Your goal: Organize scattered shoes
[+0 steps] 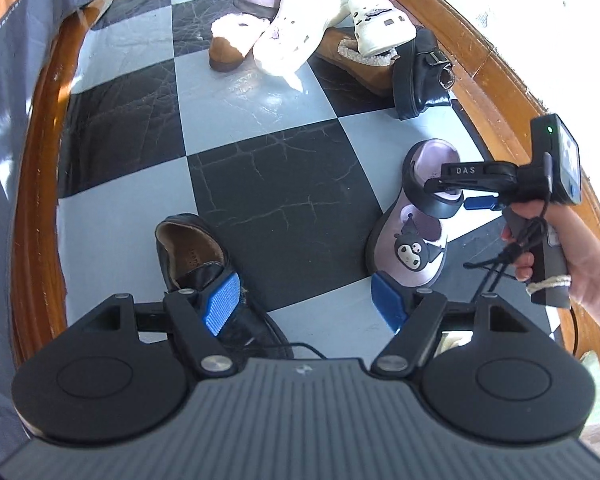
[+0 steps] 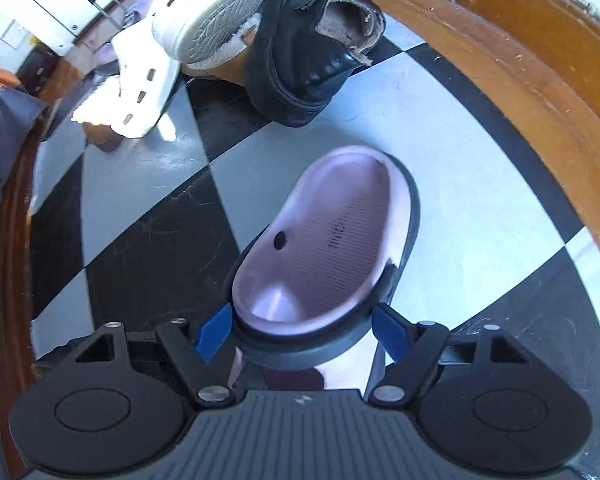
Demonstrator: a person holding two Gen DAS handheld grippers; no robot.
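lilac clog (image 2: 324,240) strap sits between right gripper (image 2: 300,330) fingers, not yet clamped; close squarely; left gripper (image 1: 306,306) spread wide, holding nothing

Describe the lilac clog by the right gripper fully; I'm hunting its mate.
The lilac clog looks like moulded foam with a dark sole rim and dark heel strap, and a cartoon charm on its toe. It sits upright on the checkered mat. The right gripper straddles its strap end, fingers apart, contact unclear.
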